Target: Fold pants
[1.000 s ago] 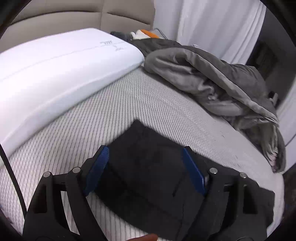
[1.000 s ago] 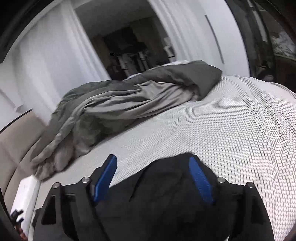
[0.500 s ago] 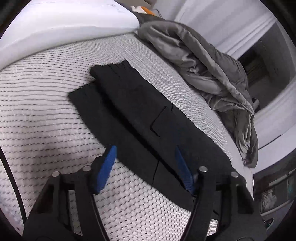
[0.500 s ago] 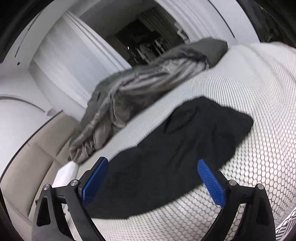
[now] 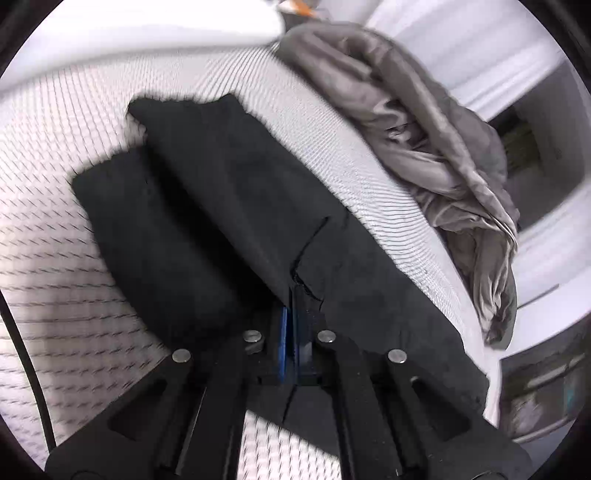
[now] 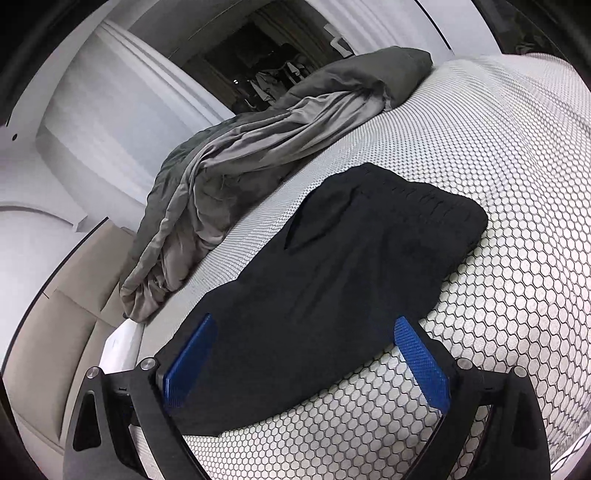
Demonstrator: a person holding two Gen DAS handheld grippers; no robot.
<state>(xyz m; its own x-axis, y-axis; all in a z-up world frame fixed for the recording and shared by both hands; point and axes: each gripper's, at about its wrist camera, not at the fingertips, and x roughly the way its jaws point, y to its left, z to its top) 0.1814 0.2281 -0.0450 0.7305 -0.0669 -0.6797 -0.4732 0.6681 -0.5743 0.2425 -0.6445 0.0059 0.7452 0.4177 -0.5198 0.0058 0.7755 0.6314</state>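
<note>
Black pants (image 5: pixel 229 206) lie folded lengthwise on the white mesh mattress (image 5: pixel 55 240). My left gripper (image 5: pixel 293 295) has its blue pads pressed together, pinching a puckered edge of the black cloth near the middle of the pants' length. In the right wrist view the pants (image 6: pixel 351 258) stretch away to the elastic waistband (image 6: pixel 436 199), with a pocket slit near it. My right gripper (image 6: pixel 304 323) hovers wide open over the near part of the pants. The cloth lies between and below its blue pads (image 6: pixel 421 365), and neither pad touches it.
A crumpled grey duvet (image 5: pixel 424 122) lies along the far side of the bed, also in the right wrist view as the duvet (image 6: pixel 258 158). A white pillow (image 5: pixel 147 33) sits at the head. A beige headboard (image 6: pixel 48 332) and white curtains stand beyond.
Both grippers came down toward the pants. The left gripper's jaws went from wide open to shut on the cloth edge. The right gripper's jaws spread wider and stayed open.
</note>
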